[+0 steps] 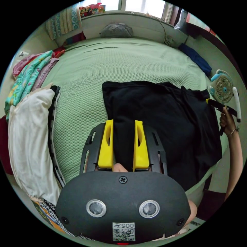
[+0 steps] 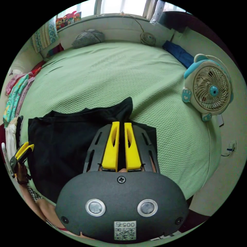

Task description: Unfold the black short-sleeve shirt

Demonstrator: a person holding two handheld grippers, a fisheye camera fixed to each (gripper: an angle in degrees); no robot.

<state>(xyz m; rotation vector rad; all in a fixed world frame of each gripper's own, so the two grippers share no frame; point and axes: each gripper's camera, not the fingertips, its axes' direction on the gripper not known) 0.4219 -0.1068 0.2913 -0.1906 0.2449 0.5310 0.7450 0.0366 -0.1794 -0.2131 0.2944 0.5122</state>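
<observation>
The black short-sleeve shirt (image 1: 164,121) lies partly folded and rumpled on the green bedspread (image 1: 108,61). My left gripper (image 1: 124,122) hovers open over the shirt's near left edge, with black cloth showing in the gap between the yellow jaws. In the right gripper view, my right gripper (image 2: 122,124) has its jaws almost together on a raised fold of the shirt (image 2: 67,144), which peaks just beyond the tips. The right gripper (image 1: 218,105) also appears at the shirt's far right edge, held by a hand. The left gripper (image 2: 24,150) sits at the shirt's opposite edge.
A white and blue desk fan (image 2: 209,90) stands at the bed's right side. A small fan (image 2: 148,38), blue cloth (image 2: 180,54) and a grey pillow (image 2: 88,37) lie near the headboard. Folded clothes (image 1: 33,74) and a white bundle (image 1: 31,144) line the left edge.
</observation>
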